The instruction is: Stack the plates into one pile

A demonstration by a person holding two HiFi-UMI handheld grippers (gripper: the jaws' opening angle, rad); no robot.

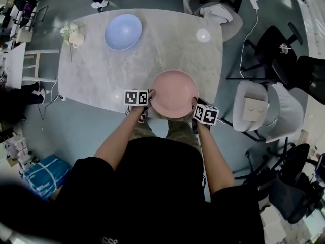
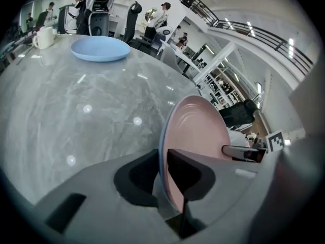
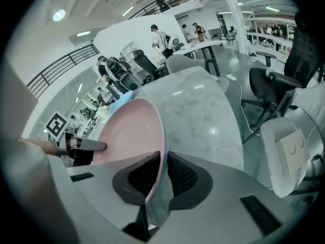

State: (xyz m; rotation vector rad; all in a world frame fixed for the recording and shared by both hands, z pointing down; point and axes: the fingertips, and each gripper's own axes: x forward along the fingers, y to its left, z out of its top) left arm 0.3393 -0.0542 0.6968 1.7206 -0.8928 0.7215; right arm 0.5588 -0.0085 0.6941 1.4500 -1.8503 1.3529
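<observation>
A pink plate [image 1: 174,93] is held over the near edge of the marble table [image 1: 101,80], gripped from both sides. My left gripper [image 1: 151,96] is shut on its left rim, which runs between the jaws in the left gripper view, pink plate [image 2: 198,136]. My right gripper [image 1: 194,104] is shut on the right rim, pink plate [image 3: 129,133]. A blue plate [image 1: 123,31] lies at the far left of the table, also seen as the blue plate [image 2: 100,49] far off in the left gripper view.
A small bunch of white flowers [image 1: 72,34] lies at the table's far left corner. A white chair [image 1: 256,111] and black office chairs [image 1: 277,47] stand to the right of the table. A cable [image 1: 250,27] trails on the floor.
</observation>
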